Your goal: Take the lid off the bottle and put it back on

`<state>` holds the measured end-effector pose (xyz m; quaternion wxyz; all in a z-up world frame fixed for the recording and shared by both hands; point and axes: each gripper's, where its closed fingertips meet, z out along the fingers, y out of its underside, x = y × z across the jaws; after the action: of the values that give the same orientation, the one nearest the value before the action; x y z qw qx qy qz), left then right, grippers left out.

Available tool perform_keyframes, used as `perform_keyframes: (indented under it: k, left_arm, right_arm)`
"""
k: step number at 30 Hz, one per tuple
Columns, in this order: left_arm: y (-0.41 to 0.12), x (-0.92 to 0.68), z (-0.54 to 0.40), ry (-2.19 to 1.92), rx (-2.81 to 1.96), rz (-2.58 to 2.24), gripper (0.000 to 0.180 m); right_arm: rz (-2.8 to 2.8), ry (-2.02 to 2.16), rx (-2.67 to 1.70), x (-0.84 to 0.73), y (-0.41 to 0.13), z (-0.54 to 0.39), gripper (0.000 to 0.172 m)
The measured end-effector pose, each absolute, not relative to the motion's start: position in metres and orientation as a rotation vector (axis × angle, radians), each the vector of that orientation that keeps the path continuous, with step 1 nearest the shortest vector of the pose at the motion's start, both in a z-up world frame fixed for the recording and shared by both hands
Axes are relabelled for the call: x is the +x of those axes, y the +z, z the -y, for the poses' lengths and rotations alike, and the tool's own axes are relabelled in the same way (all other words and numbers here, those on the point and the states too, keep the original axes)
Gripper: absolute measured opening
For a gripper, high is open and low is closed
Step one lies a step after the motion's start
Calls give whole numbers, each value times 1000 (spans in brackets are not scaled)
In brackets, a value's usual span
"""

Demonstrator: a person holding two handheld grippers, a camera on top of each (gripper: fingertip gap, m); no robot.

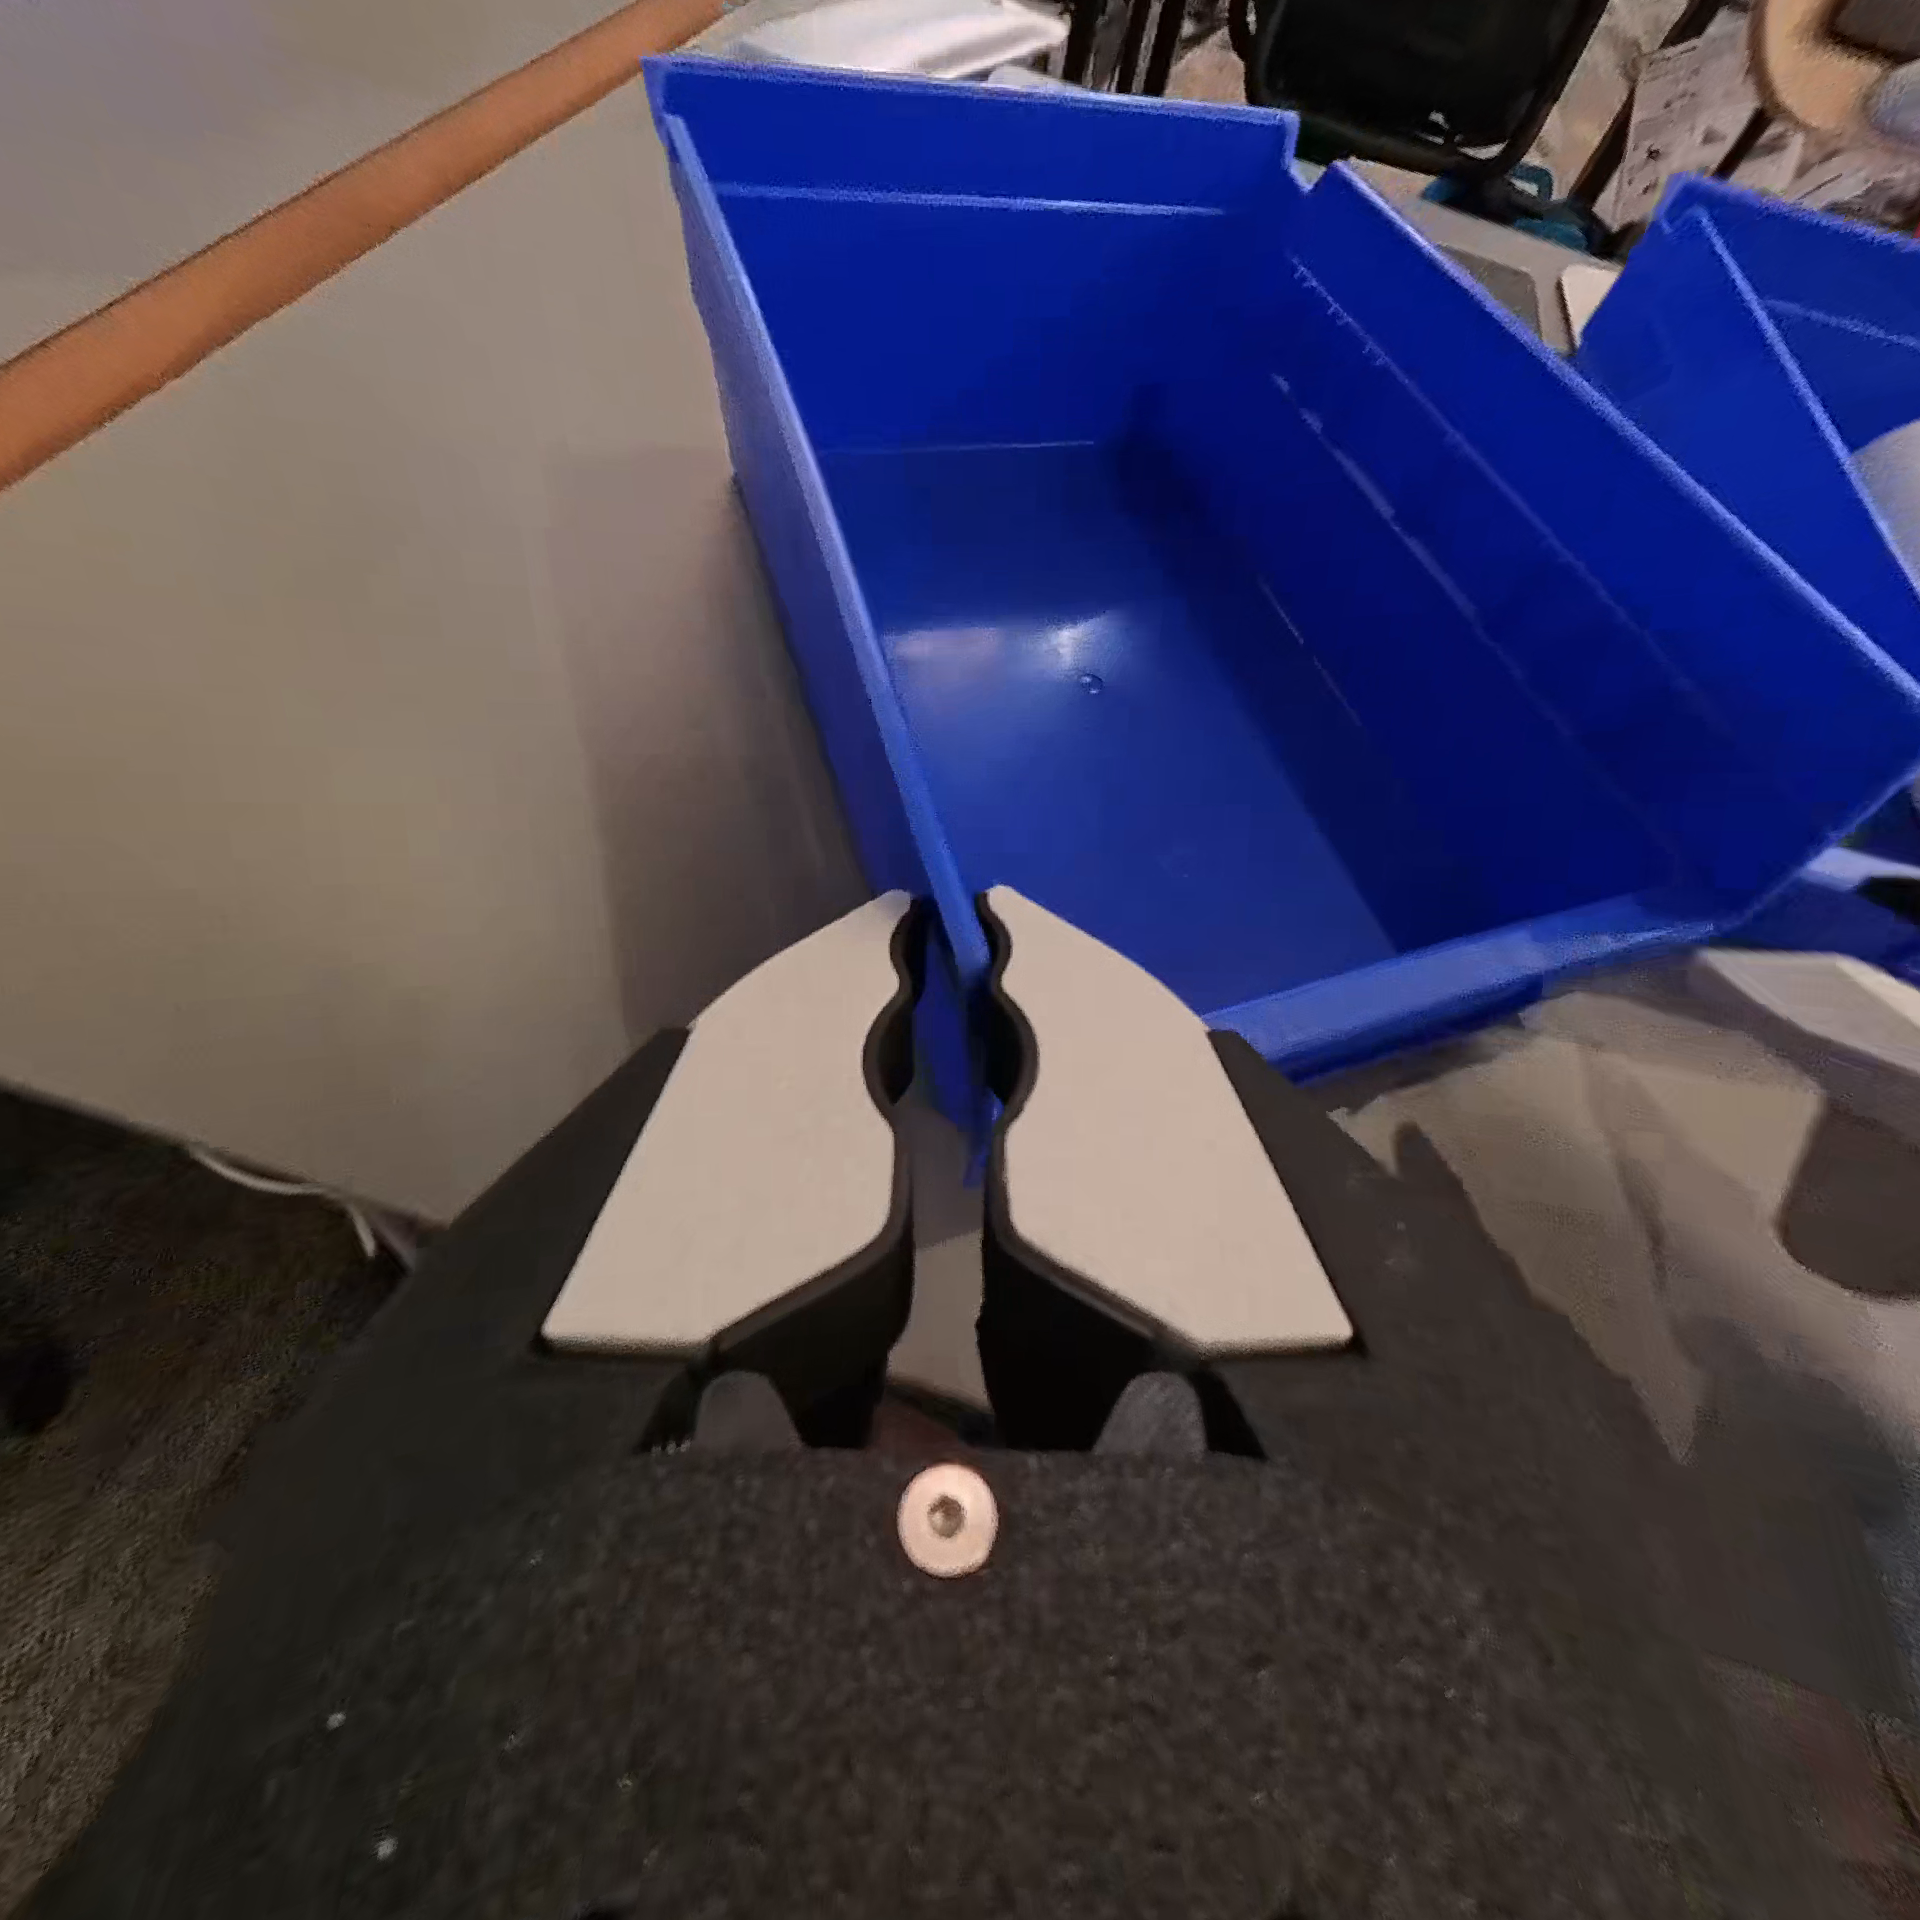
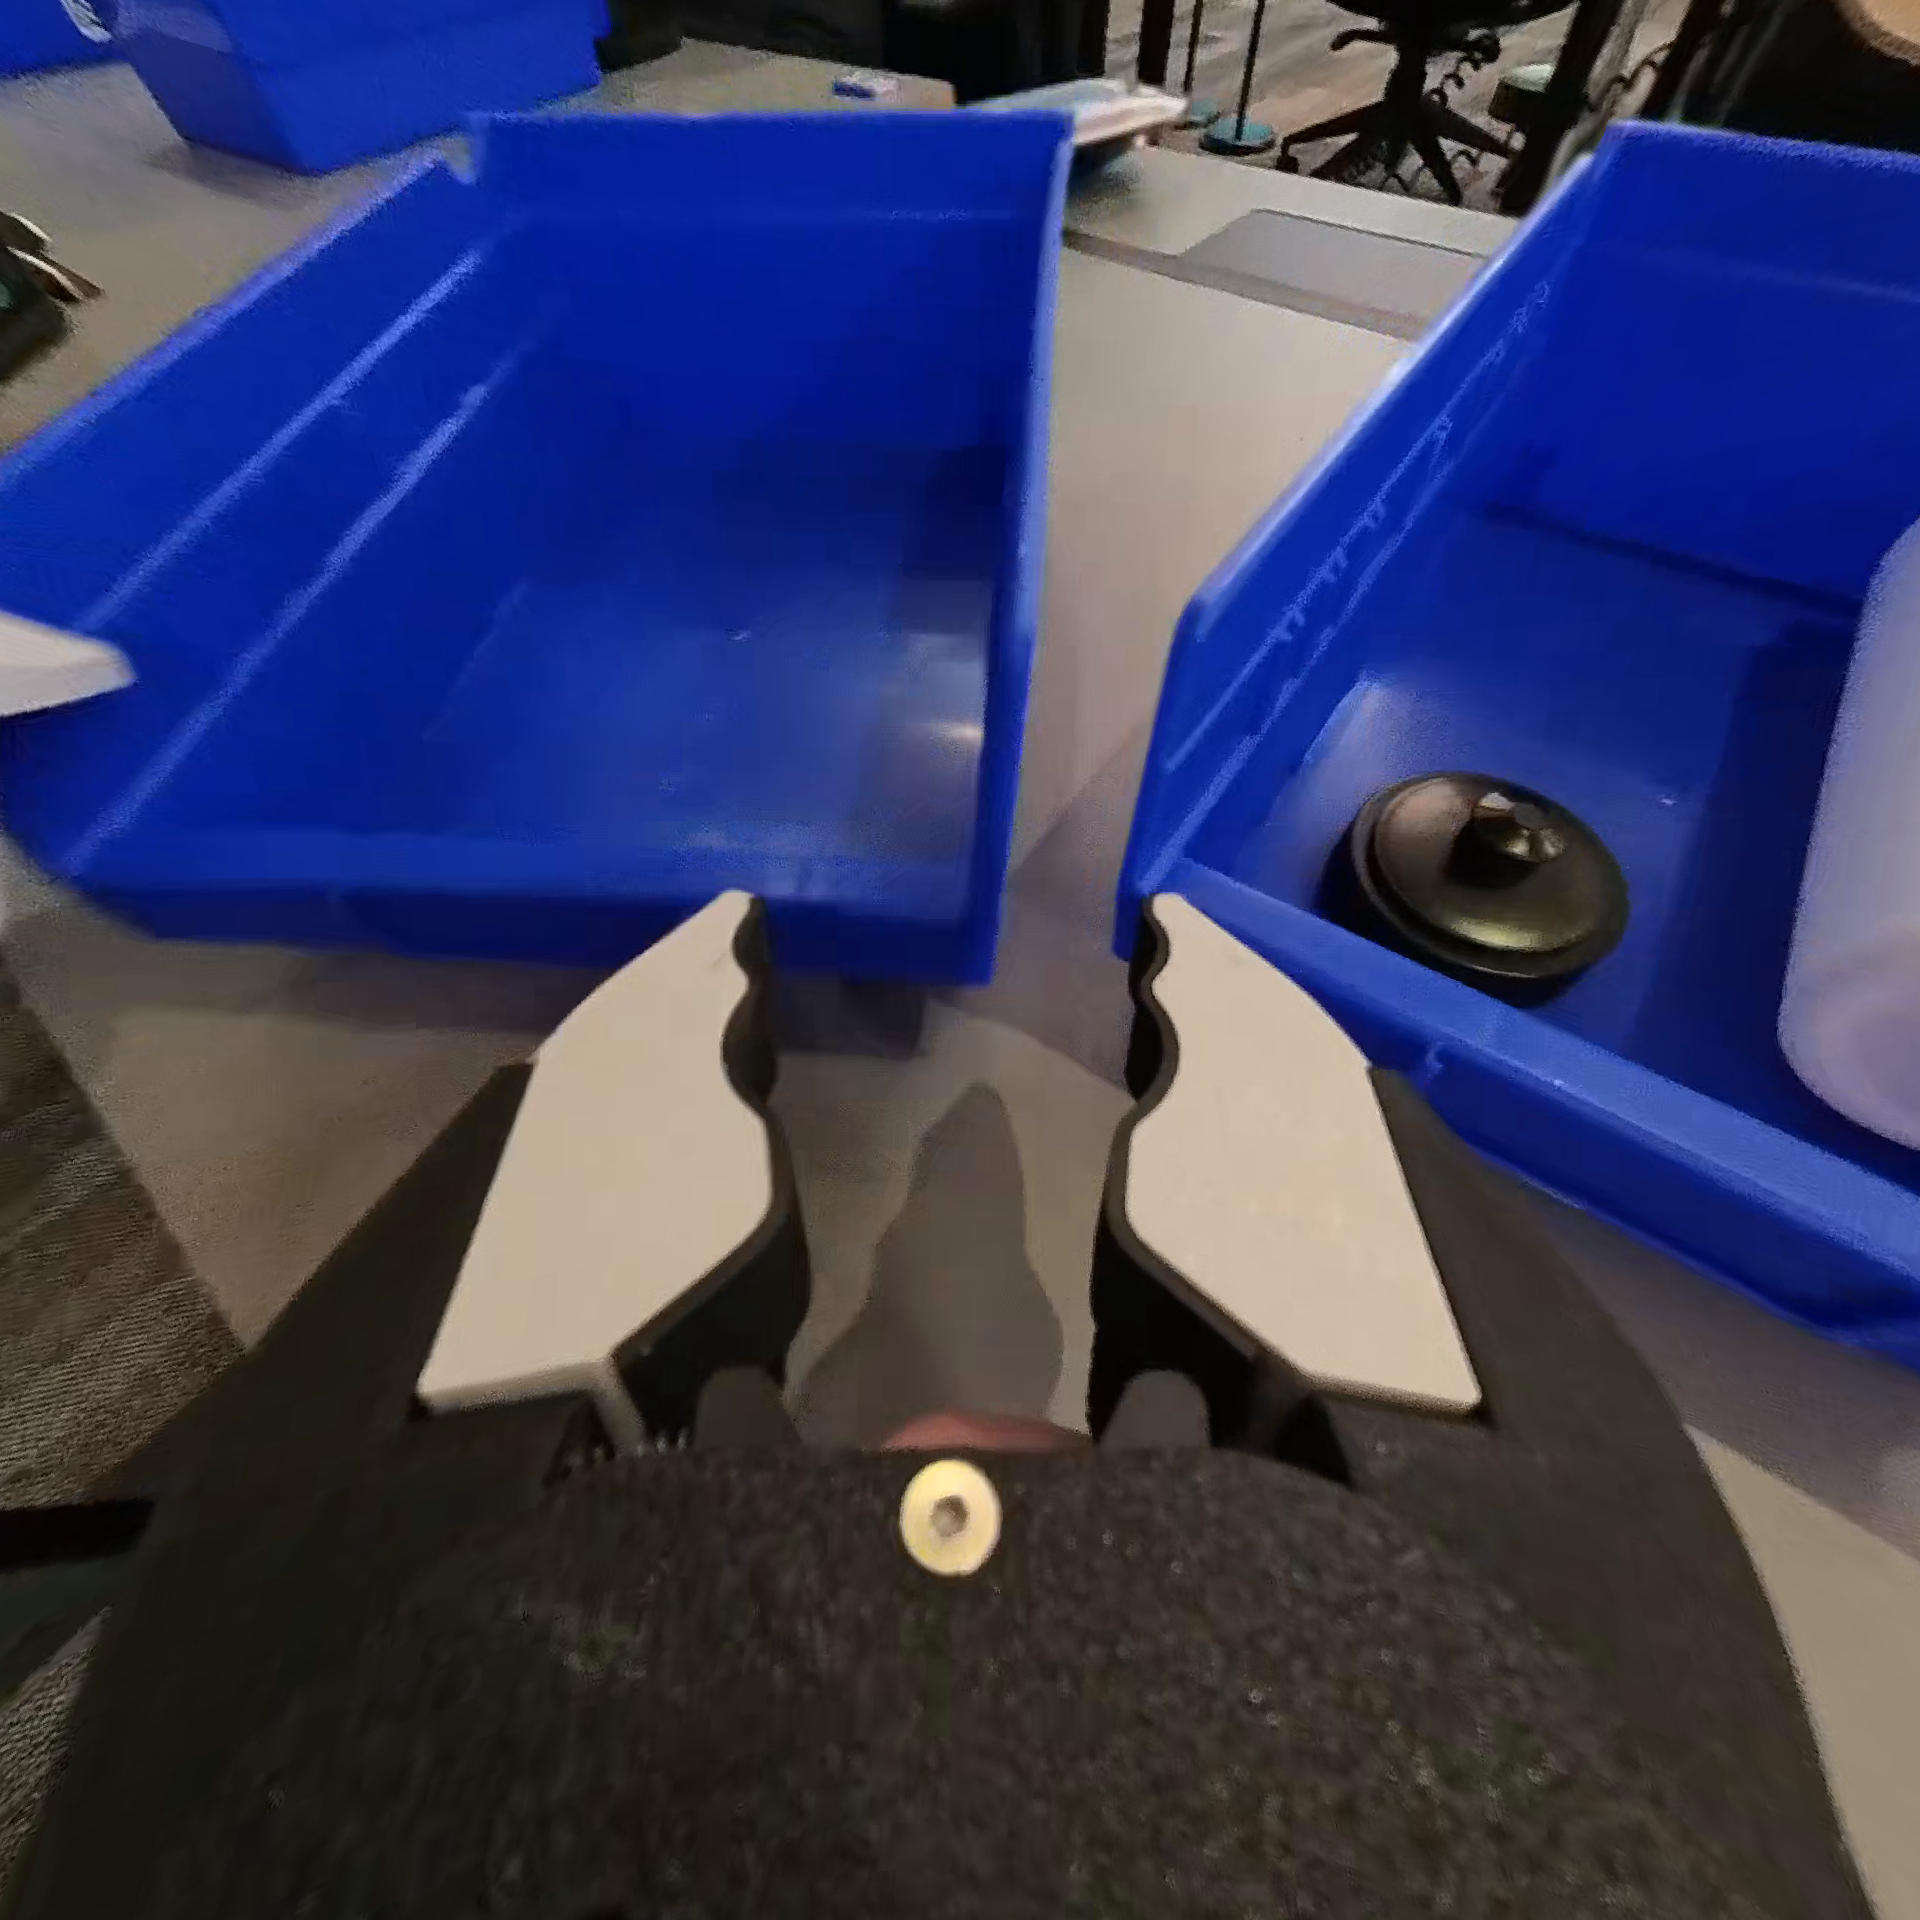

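My left gripper [image 1: 951, 914] is shut on the near left wall of an empty blue bin [image 1: 1143, 623], with the thin blue wall pinched between both pads. In the right wrist view this empty bin [image 2: 520, 623] lies at the left. A second blue bin [image 2: 1351, 582] at the right holds a black round lid [image 2: 1486, 883] lying flat and a whitish translucent bottle [image 2: 1860, 831] beside it. My right gripper [image 2: 951, 925] is open and empty, low over the table in front of the gap between the two bins.
The bins stand on a grey table [image 2: 1112, 436]. The second bin also shows in the left wrist view [image 1: 1766, 343]. More blue bins [image 2: 343, 73] stand at the back left. Chairs and clutter [image 2: 1403, 83] lie beyond the table. A wall with a wooden rail [image 1: 312, 239] is at the left.
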<state>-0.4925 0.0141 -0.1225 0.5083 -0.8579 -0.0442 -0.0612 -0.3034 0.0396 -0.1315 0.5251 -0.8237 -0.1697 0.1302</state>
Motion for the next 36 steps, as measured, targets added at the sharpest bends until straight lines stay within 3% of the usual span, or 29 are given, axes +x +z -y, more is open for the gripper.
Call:
perform_keyframes:
  k: [4, 6, 8, 12, 23, 27, 31, 36]
  left_arm:
    - [-123, -494, 20, -137, -2036, 129, 7]
    - [-123, -493, 31, -129, -2016, 133, 6]
    - [-120, -496, 37, -110, -1983, 145, 5]
    - [-82, -491, 41, -65, -1833, 119, 5]
    - [99, -337, 25, -132, -1444, -174, 6]
    - [150, -257, 11, -197, -1396, -270, 5]
    - [149, -148, -9, -299, -1382, -411, 6]
    - [66, -12, -22, -366, -1505, -517, 5]
  right_arm:
    - [392, 258, -1990, -311, -137, -41, 52]
    - [410, 261, -1977, -318, -135, -37, 12]
    - [409, 263, -1969, -319, -130, -32, 3]
    - [398, 304, -1958, -314, -105, -18, 3]
    - [78, 214, -1571, -160, 66, -1, 4]
    - [-62, 169, -1514, -82, 106, 4, 3]
    - [-162, 27, -1500, 25, 121, 13, 3]
    - [-294, -92, -1566, 160, 69, 32, 2]
